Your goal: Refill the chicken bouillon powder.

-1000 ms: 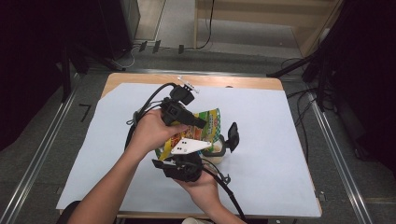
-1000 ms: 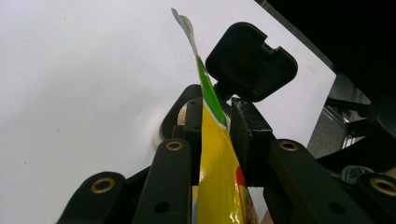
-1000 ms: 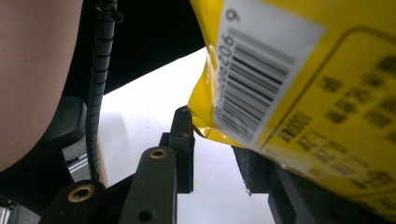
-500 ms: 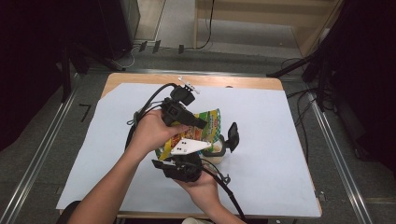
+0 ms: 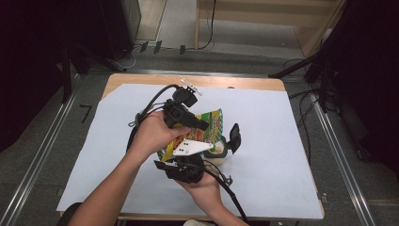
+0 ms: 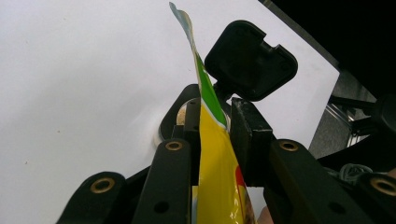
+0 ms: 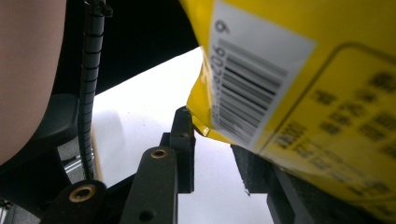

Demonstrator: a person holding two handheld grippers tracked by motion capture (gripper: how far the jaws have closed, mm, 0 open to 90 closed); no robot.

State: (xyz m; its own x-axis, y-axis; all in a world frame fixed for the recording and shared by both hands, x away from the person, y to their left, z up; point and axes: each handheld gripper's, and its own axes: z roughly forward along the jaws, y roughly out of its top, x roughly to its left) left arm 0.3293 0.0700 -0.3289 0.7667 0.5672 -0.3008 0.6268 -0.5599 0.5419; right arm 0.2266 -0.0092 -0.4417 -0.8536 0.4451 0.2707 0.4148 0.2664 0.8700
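Right now I hold a yellow and green bag [image 5: 207,129] up over the middle of the white sheet [image 5: 282,141] on the table [image 5: 244,83].

My left gripper [image 5: 200,124] is at the far side of the bag. Its jaws are clamped on the bag's thin edge. In the left gripper view the bag [image 6: 212,154] stands up straight between my two black jaws, and both press on it. The top corner of the bag pokes up above them.

My right gripper [image 5: 226,146] is at the near side of the bag, just under my left hand [image 5: 153,134]. My right hand [image 5: 204,188] holds it from below. One of its jaws sticks up to the right of the bag. In the right gripper view the bag [image 7: 299,88] hangs over the jaws, with a barcode [image 7: 252,74] on its yellow back. The bag's lower corner sits in the gap, close to one jaw and lying on the other. I cannot tell if these jaws squeeze the bag or just sit by it.

A small pale round thing [image 5: 217,151] lies on the sheet, just under the bag, between the right gripper's jaws. My left gripper's cable [image 5: 153,101] loops over the sheet behind my left hand.
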